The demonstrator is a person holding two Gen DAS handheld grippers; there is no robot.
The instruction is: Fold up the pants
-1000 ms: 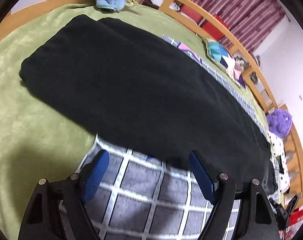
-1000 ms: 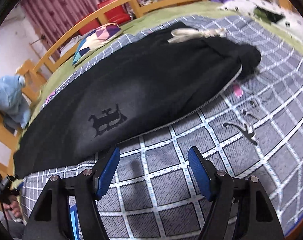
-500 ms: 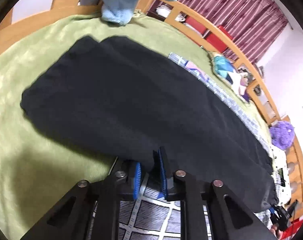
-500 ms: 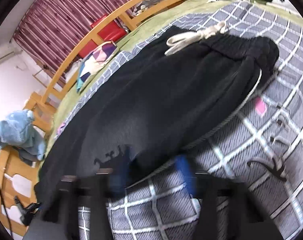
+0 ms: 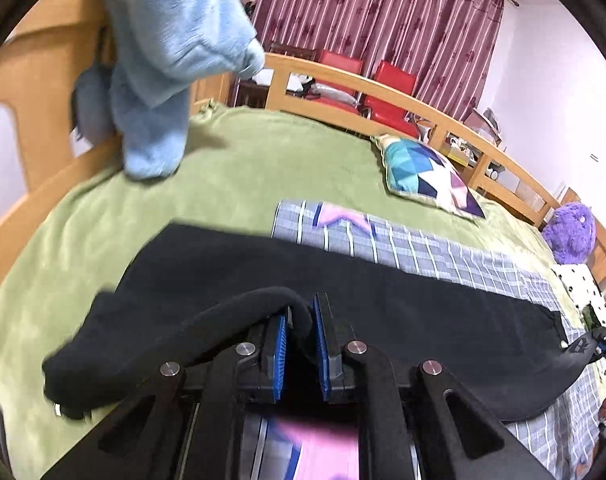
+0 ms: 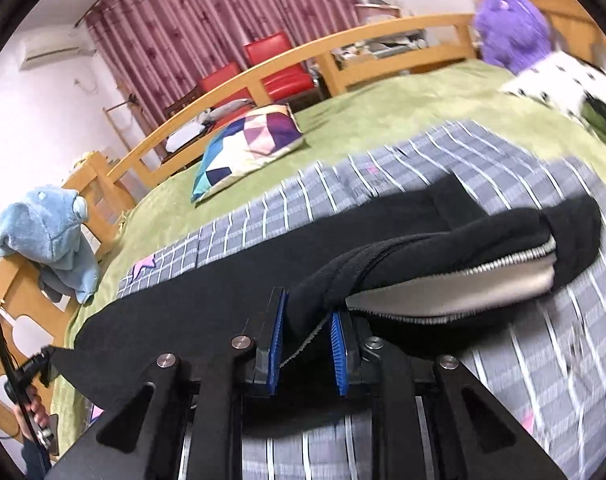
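In the left wrist view, the left gripper (image 5: 301,312) is seen with its jaws drawn narrow, and a fold of the black pants (image 5: 383,320) is pinched between the two blue pads (image 5: 279,352). The near edge of the pants is lifted off the bed (image 5: 263,152), while the far part lies across the grey checked sheet (image 5: 443,252) and the green blanket. One pair of pants is counted. Beyond the pants, one patchwork cushion (image 5: 427,176) is laid on the blanket, one blue plush toy (image 5: 159,60) is hung on the bed frame to the left, and one purple plush toy (image 5: 569,232) is seen to the far right. Two red chairs (image 5: 367,80) are placed behind the far bed rail.

In the right wrist view, the right gripper (image 6: 309,320) has just been closing its jaws, and they are clamped on a bunched edge of the pants (image 6: 223,280) near the waistband, where a pale lining (image 6: 463,284) is exposed. The pants are raised above the checked sheet (image 6: 543,320). The same cushion (image 6: 251,144), blue toy (image 6: 51,236) and purple toy (image 6: 507,40) are seen beyond the pants, one of each. At the lower left, a hand (image 6: 33,412) holding the other gripper is partly shown.
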